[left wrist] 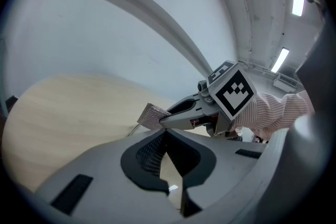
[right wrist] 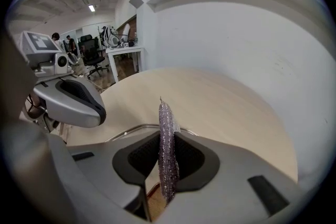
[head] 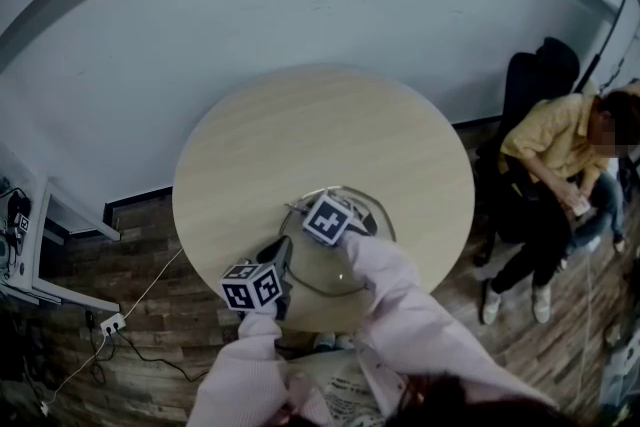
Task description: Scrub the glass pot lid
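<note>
Slippage risk when pressing scrub pad [right wrist: 166, 118], clamped edge-on in right gripper [right wrist: 167, 136], onto glass pot lid [head: 318, 265] at near edge of table [head: 300, 135], with left gripper [left wrist: 165, 132], jaws pressed together, apparently beside rim, not pinning it.

The table [head: 300, 145] has a pale wood-grain top, smooth and matt. The glass pot lid [head: 322, 270] is clear, glossy glass with a bright metal rim. The scrub pad [right wrist: 167, 149] is coarse, glittery woven mesh.
</note>
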`<state>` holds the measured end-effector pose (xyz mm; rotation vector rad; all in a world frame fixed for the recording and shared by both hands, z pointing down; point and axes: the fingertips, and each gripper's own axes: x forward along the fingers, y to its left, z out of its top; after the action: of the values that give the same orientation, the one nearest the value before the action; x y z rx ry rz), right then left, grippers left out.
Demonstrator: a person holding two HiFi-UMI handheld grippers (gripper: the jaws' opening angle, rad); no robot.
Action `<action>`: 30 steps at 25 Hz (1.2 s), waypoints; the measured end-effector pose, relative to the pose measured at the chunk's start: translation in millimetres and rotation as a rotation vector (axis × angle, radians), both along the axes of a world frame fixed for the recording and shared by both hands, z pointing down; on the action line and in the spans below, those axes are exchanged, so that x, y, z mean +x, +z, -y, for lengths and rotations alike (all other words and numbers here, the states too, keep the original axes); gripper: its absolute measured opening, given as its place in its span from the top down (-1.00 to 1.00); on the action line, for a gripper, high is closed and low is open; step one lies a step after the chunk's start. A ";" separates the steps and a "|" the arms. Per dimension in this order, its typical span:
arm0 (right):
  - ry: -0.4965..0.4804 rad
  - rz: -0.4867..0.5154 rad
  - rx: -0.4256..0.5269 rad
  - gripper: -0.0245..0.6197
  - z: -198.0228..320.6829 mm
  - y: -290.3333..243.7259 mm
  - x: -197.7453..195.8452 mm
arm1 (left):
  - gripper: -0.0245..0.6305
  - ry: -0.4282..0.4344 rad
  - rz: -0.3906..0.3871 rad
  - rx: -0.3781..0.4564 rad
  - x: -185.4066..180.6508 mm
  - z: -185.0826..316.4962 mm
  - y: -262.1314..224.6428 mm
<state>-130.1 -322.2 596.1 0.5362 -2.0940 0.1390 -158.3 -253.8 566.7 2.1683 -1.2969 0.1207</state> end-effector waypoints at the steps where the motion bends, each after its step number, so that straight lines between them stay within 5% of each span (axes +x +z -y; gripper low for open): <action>1: -0.012 -0.011 -0.004 0.65 -2.7 1.9 -1.2 | 0.93 -0.001 0.000 0.000 -0.3 -0.9 -0.1; 30: -0.213 -0.026 0.020 0.65 -35.2 5.4 -27.9 | 0.93 -0.049 -0.009 -0.010 -13.5 -18.1 2.4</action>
<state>-158.0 -287.0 601.6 0.3222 -2.1140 -0.0114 -171.8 -235.7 569.1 2.1248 -1.3410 0.0970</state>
